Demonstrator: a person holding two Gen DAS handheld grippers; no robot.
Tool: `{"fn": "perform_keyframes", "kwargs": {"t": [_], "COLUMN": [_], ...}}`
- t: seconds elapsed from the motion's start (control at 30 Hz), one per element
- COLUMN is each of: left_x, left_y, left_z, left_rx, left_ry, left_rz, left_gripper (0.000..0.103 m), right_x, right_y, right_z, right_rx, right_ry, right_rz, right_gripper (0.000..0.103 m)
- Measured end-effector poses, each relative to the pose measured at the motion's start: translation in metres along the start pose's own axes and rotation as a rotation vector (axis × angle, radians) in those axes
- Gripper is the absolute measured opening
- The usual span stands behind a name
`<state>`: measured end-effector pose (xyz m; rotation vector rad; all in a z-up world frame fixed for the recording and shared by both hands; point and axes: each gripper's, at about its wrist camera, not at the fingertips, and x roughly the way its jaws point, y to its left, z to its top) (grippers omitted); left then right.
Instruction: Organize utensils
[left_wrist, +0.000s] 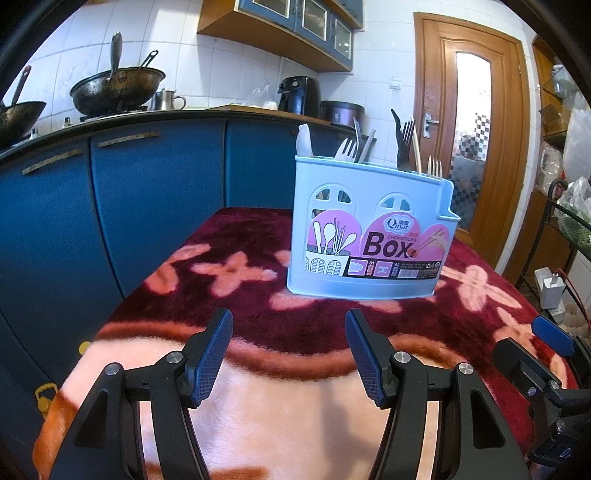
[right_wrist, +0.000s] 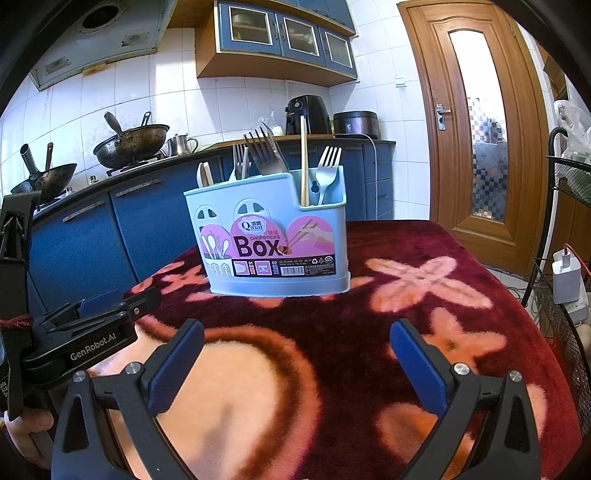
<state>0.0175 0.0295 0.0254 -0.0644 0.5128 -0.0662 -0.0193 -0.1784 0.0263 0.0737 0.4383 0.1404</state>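
Observation:
A light blue chopsticks box (left_wrist: 369, 229) stands upright on a dark red flowered blanket (left_wrist: 229, 295); it also shows in the right wrist view (right_wrist: 273, 232). Forks, a white spoon (left_wrist: 304, 140), a black fork (left_wrist: 404, 144) and a wooden chopstick (right_wrist: 304, 158) stand in it. My left gripper (left_wrist: 288, 350) is open and empty, a short way in front of the box. My right gripper (right_wrist: 295, 365) is open and empty, also in front of the box. The left gripper body shows in the right wrist view (right_wrist: 88, 332), the right one in the left wrist view (left_wrist: 546, 354).
Blue kitchen cabinets (left_wrist: 147, 199) with woks (left_wrist: 118, 88) on the stove stand behind the blanket. A wooden door (right_wrist: 476, 122) is at the right. A wire rack (right_wrist: 569, 295) with a white charger (right_wrist: 567, 275) stands by the blanket's right edge.

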Motion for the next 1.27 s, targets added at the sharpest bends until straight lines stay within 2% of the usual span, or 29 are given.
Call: {"fn": "perform_keyframes", "kwargs": {"t": [1.27], "left_x": [0.0017], "left_y": [-0.0011], "left_z": [-0.0009], "left_rx": [0.01], "left_ry": [0.007], "left_rz": [-0.007], "left_gripper": [0.065], "right_x": [0.0004], "right_y": [0.0003], "right_z": [0.0009], "right_rx": [0.001], "right_ry": [0.001], "right_rz": [0.001], "right_gripper": [0.103]}}
